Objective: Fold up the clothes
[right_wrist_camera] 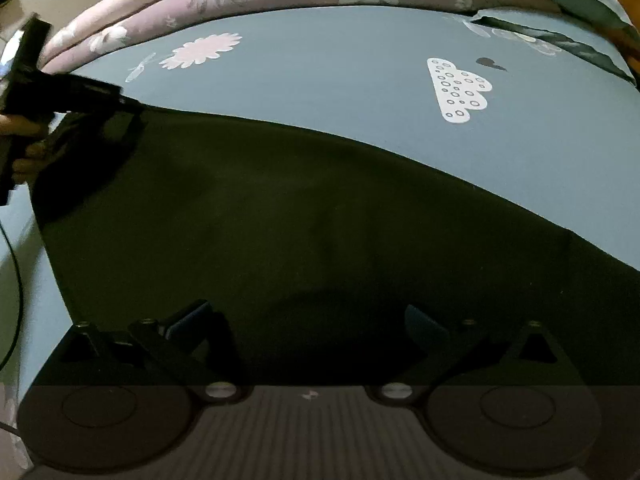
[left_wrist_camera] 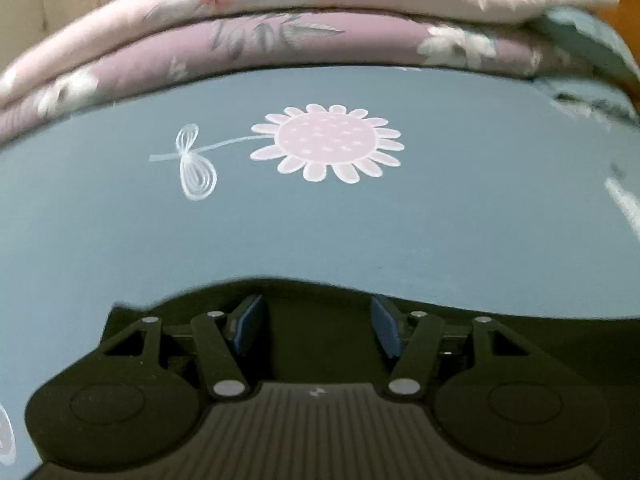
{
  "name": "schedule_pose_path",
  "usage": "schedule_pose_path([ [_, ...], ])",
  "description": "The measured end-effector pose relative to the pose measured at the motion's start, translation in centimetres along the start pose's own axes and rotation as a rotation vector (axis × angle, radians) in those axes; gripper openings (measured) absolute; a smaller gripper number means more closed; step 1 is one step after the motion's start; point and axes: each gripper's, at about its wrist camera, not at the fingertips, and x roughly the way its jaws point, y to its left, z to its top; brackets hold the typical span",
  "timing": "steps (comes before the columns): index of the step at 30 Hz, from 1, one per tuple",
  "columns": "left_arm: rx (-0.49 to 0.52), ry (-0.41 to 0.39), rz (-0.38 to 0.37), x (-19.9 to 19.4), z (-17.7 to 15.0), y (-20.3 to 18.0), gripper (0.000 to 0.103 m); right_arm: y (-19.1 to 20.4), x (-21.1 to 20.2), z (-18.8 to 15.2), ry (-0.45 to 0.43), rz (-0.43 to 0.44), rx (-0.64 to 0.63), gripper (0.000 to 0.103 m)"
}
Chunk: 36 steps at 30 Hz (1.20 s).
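A dark garment [right_wrist_camera: 280, 220] lies spread flat on a bed covered by a blue-grey sheet [left_wrist_camera: 320, 220] printed with a pink daisy [left_wrist_camera: 328, 144] and a white dotted cloud [right_wrist_camera: 458, 90]. Its far edge runs slantwise across the sheet, from far left to near right in the right wrist view. Laying it out smooth like this gives clean edges to fold along.

The left hand-held gripper [left_wrist_camera: 316, 328] sits at the garment's far left edge, its jaws standing wide with dark cloth between and under them; nothing is pinched. In the right wrist view it appears at the far left, low over that corner. The right hand-held gripper [right_wrist_camera: 308, 320] hovers over the near part of the garment, jaws likewise spread wide and gripping nothing. With one tool at each end of the same side, the pair look placed to take two corners together, so the cloth would lift evenly without twisting.

At the far side, stacked floral quilts [left_wrist_camera: 280, 20] in pink and mauve are piled up, well apart from the working area.
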Motion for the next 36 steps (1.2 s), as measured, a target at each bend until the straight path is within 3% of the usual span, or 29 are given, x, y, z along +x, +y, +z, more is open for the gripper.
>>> schedule_pose_path([
  [3,0.045,-0.013,-0.048,-2.8,-2.3,-1.1,0.062,1.1,0.4,0.0,0.015,-0.051,-0.06,0.103],
  [5,0.053,-0.012,-0.037,-3.9,-4.2,-0.9,0.062,1.1,0.3,0.4,0.026,-0.055,-0.043,0.103],
  [7,0.05,-0.007,-0.011,-4.4,-5.9,0.1,0.062,0.8,-0.2,0.7,0.019,-0.044,-0.006,0.103],
  [9,0.019,0.024,0.047,-4.1,-7.4,2.0,0.062,0.1,-1.1,0.7,-0.041,-0.033,0.051,0.103],
  [11,-0.031,0.013,0.074,-4.1,-8.3,4.2,0.061,-0.2,-1.1,0.7,-0.074,-0.067,0.053,0.103],
  [16,-0.075,0.02,0.127,-3.7,-7.3,7.0,0.061,-1.7,1.7,2.1,-0.077,-0.134,0.056,0.103],
  [20,-0.027,0.049,0.166,-3.9,-6.6,5.8,0.06,-2.3,2.7,4.7,-0.069,-0.134,0.07,0.103],
  [24,-0.049,0.015,0.027,-6.5,-6.7,3.1,0.061,-2.4,0.0,4.9,-0.091,-0.121,0.113,0.103],
  [29,0.096,-0.004,-0.114,-8.2,-8.8,-2.7,0.063,-1.6,-3.0,0.1,-0.027,-0.11,0.154,0.103],
  [33,0.191,0.005,-0.119,-8.1,-11.4,-4.9,0.063,0.3,-3.3,-4.0,0.035,-0.102,0.14,0.103],
  [36,0.185,0.062,-0.056,-7.9,-13.0,-4.4,0.064,2.3,-3.4,-5.4,0.032,-0.133,0.086,0.103],
])
